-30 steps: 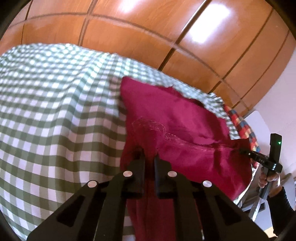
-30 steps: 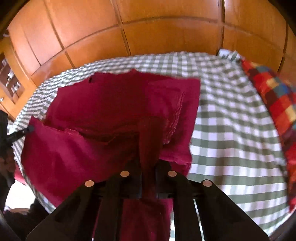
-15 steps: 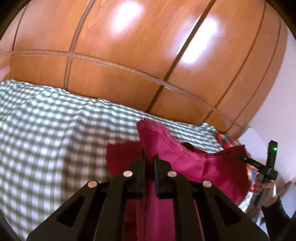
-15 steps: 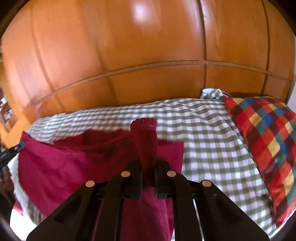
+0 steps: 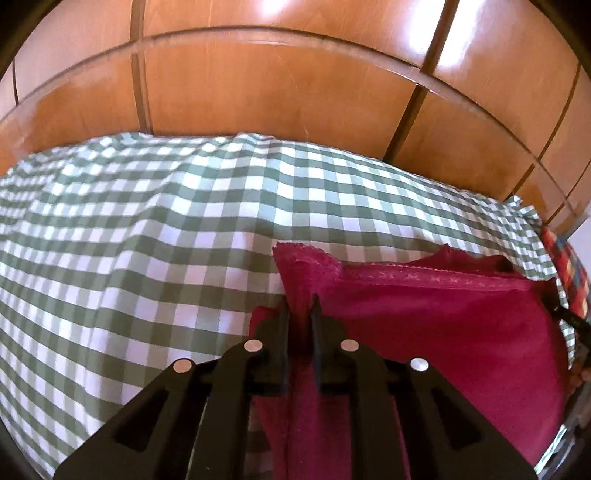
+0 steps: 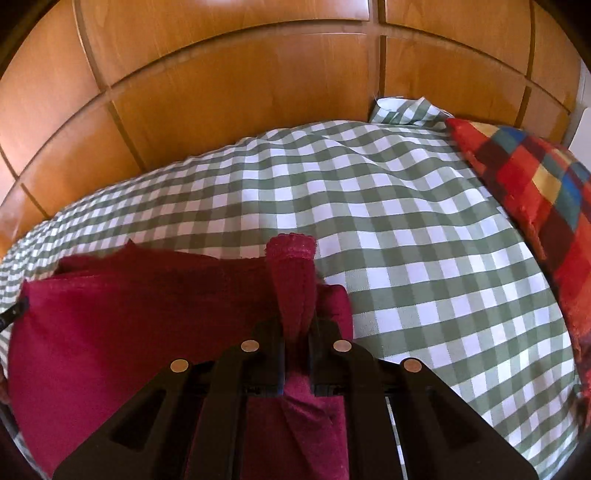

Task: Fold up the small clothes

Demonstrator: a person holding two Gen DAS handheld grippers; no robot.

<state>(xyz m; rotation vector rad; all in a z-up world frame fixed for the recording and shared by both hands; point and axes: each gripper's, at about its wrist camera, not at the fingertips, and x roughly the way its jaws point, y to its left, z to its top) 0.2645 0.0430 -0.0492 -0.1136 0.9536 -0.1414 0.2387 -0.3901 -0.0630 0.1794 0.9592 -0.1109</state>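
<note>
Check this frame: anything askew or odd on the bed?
Nothing damaged. The checked sheet has a loose corner flipped up against the wooden wall beside the plaid pillow. Both tongs grip the red garment.

We see bright daylight; glare patches on the wood panels (image 5: 280, 7); strong fisheye bending and dark vignette at edges; slight blur

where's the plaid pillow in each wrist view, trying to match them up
Left wrist: the pillow is only a sliver at the far right edge, beyond the red cloth.
Right wrist: the pillow fills the right side, lying on the checked sheet.
Shared landmark: the wooden wall panels behind the bed.
</note>
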